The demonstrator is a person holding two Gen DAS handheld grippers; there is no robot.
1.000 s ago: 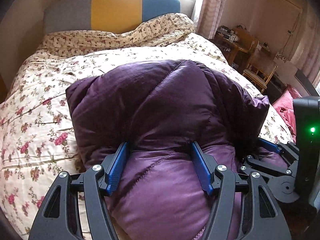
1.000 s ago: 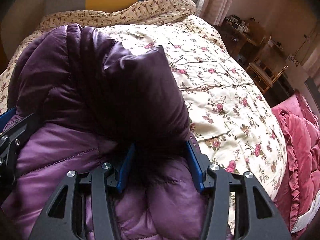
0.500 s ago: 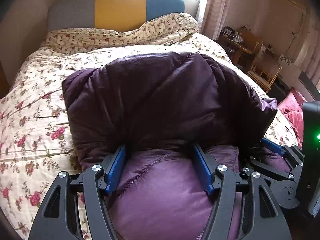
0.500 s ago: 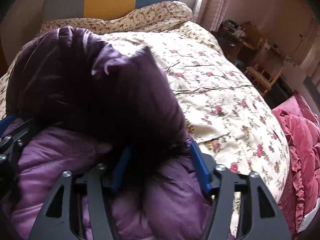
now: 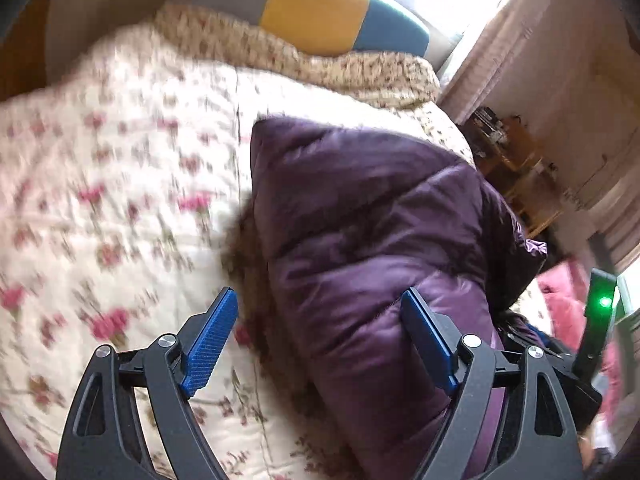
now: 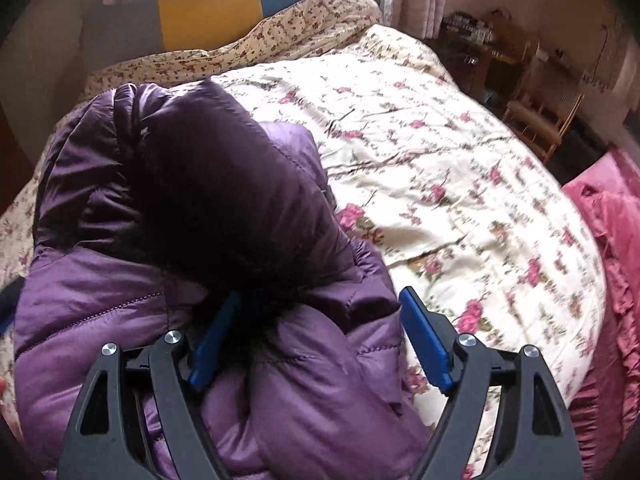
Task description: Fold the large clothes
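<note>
A purple puffer jacket [image 6: 224, 264] lay bunched on the bed, on top of the floral quilt [image 6: 460, 184]. In the right wrist view it filled the span from 9 o'clock round to 6, its darker upper fold humped over the paler quilted panel beneath.

The right tool [image 6: 320, 332] stood with its blue pads apart. Jacket fabric bulged up between them: the left pad [image 6: 212, 344] was half buried under the dark fold, while the right pad [image 6: 424, 340] stood just beside the cloth at the edge of the quilt. I could not tell whether either pad actually pressed on the fabric.

The left tool [image 5: 320, 344] was also spread wide. Its left pad [image 5: 210, 344] hung over the floral quilt, and its right pad [image 5: 428, 344] lay against the jacket's shiny side. Brown fur trim [image 5: 256, 280] showed along the jacket's edge between them. That view was smeared with motion blur toward 9 o'clock.

At 12 o'clock stood the grey, yellow and blue headboard [image 6: 212, 8]. A wooden chair [image 6: 540, 120] sat at 2 o'clock, and a red ruffled cover [image 6: 612, 264] at 3.
</note>
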